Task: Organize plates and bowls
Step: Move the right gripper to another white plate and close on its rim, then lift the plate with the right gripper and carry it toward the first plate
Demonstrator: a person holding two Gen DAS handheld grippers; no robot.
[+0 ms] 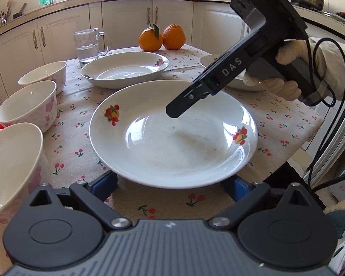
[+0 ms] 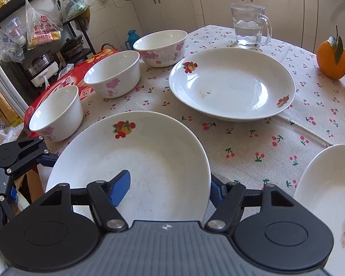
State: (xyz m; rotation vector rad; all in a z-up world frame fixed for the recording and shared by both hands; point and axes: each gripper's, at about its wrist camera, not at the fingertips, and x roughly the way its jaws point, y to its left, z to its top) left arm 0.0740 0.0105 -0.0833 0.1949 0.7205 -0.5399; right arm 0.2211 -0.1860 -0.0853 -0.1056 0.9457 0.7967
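The near plate (image 1: 172, 135) (image 2: 131, 165) with fruit prints lies on the cherry-print cloth (image 1: 276, 124) (image 2: 241, 142) at the front of the counter. The left hand-held gripper (image 1: 172, 184) is spread wide, its blue pads under the plate's near rim on either side, not closed on it. The right hand-held gripper (image 2: 168, 186) (image 1: 172, 112) is also wide open, one blue finger (image 2: 119, 189) over the plate's bowl, the other outside the rim. A second plate (image 1: 124, 69) (image 2: 232, 82) lies behind, a third (image 2: 329, 197) to the right. Three flowered bowls (image 1: 27, 105) (image 2: 112, 73) line the left edge; a glass mug (image 1: 87, 46) (image 2: 248, 26) and two oranges (image 1: 161, 38) (image 2: 332, 59) stand at the back.
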